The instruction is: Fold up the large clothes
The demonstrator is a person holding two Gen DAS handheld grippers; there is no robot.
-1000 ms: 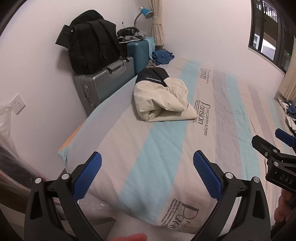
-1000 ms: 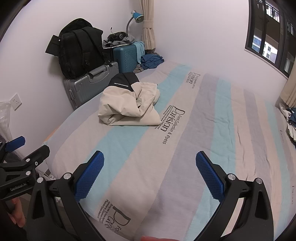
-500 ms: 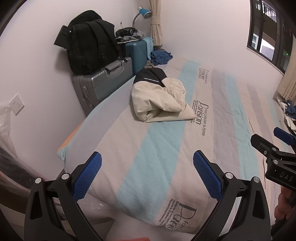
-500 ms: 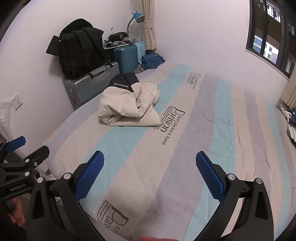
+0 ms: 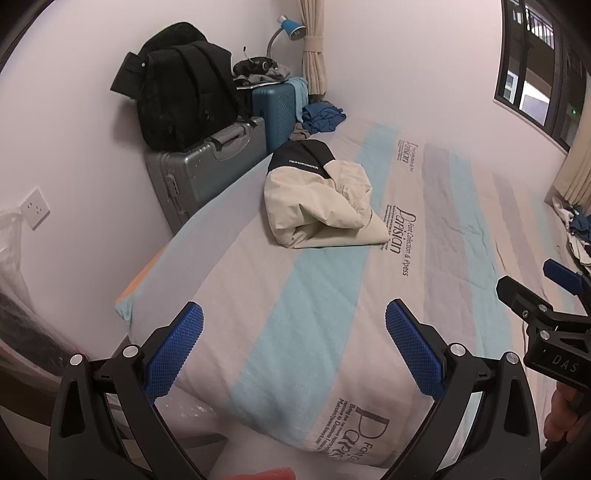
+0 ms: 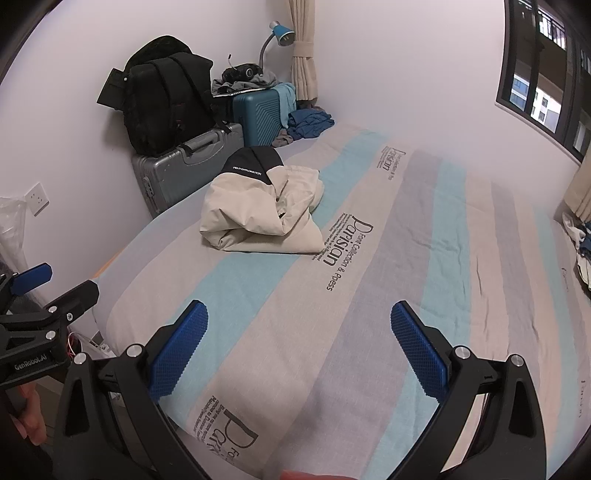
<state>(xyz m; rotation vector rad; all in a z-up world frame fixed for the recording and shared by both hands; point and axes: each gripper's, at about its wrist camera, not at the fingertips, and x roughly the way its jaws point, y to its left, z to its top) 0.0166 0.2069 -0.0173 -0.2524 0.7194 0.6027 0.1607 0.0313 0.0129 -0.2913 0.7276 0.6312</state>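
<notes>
Both tools are up over the near end of the bed, and neither has anything in it. The left gripper (image 5: 293, 343) has its blue ridged pads spread wide with only the striped bedsheet (image 5: 317, 314) showing between them. The right gripper (image 6: 299, 343) is just as wide apart and just as empty, over the same sheet (image 6: 369, 295).

The cream padded jacket with a black hood (image 5: 317, 199) lies bundled on the far left part of the bed, well apart from both grippers, rolled and folded over itself, with white lettering across the hood. From the right wrist view the same jacket (image 6: 258, 206) sits just beside the printed "Parisian" line on the sheet.

Beyond it, against the wall, stands a silver hard-shell suitcase (image 5: 207, 170) with a black backpack (image 5: 181, 88) on top, then a teal ribbed suitcase (image 5: 277, 110) and a blue gooseneck lamp (image 5: 291, 27). A crumpled blue garment (image 6: 308, 123) lies at the far corner, and more clothing, too small to make out properly, is heaped at the right edge (image 5: 576, 229).
</notes>
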